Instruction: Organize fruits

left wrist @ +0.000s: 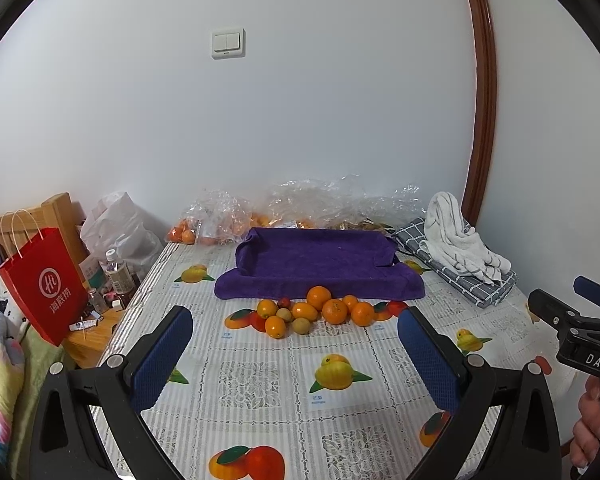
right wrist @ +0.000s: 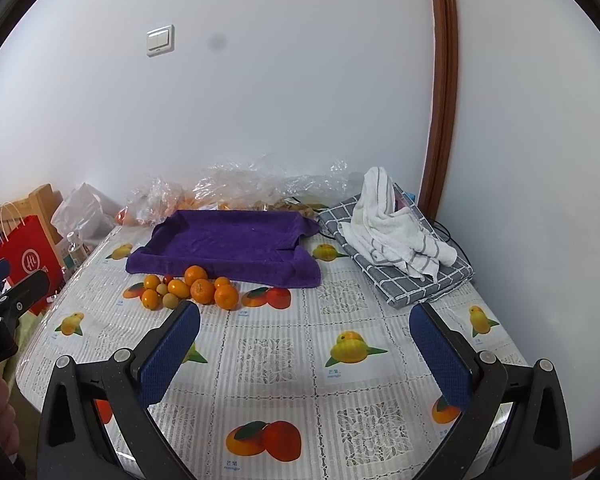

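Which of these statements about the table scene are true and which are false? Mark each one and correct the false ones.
1. The purple towel-lined tray holds no fruit. True.
2. The pile of oranges and small green-brown fruits lies behind the tray. False: it lies in front of it.
3. The left gripper grips an orange. False: it is open and empty.
4. The white striped towel rests on the grey checked cloth. True.
5. The right gripper is open. True.
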`<state>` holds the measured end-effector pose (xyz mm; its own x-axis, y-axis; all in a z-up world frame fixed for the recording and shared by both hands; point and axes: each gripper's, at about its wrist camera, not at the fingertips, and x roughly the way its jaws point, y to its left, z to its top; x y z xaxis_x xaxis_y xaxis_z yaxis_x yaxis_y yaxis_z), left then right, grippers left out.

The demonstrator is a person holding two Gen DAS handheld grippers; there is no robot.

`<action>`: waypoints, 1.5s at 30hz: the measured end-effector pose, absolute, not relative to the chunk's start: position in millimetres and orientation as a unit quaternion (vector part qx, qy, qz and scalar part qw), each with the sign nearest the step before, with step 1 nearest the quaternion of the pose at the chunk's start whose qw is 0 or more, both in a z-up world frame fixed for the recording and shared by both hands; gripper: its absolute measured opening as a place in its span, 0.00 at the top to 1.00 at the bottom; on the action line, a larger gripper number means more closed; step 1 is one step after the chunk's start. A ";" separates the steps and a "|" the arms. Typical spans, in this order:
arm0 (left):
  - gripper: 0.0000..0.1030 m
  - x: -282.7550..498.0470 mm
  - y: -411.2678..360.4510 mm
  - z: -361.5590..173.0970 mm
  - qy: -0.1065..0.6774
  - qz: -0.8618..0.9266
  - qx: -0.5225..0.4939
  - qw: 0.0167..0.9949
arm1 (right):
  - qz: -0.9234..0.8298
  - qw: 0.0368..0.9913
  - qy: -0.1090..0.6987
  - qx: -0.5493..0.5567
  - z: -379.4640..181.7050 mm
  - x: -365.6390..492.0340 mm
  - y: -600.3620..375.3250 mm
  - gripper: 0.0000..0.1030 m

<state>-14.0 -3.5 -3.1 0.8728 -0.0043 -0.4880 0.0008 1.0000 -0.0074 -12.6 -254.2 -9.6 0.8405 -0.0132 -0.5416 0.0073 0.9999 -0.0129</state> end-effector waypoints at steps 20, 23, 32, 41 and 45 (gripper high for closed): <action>0.00 -15.9 -2.2 -1.8 0.251 -0.001 -0.004 0.968 | -0.004 0.960 0.281 -0.006 -10.2 -17.1 -250.1 0.00; 0.00 -15.7 -2.0 -1.7 0.251 -0.001 -0.004 0.968 | -0.003 0.960 0.282 -0.007 -9.9 -17.1 -249.9 0.00; 0.00 -16.3 -2.8 -2.3 0.251 -0.002 -0.005 0.968 | -0.003 0.959 0.282 -0.006 -9.9 -16.8 -248.5 0.00; 0.00 -16.8 -2.7 -2.5 0.250 -0.002 -0.004 0.968 | 0.001 0.959 0.283 -0.003 -10.4 -15.4 -248.5 0.00; 0.00 -16.9 -2.6 -1.9 0.250 -0.003 -0.004 0.968 | 0.001 0.959 0.283 -0.003 -10.5 -15.5 -248.1 0.00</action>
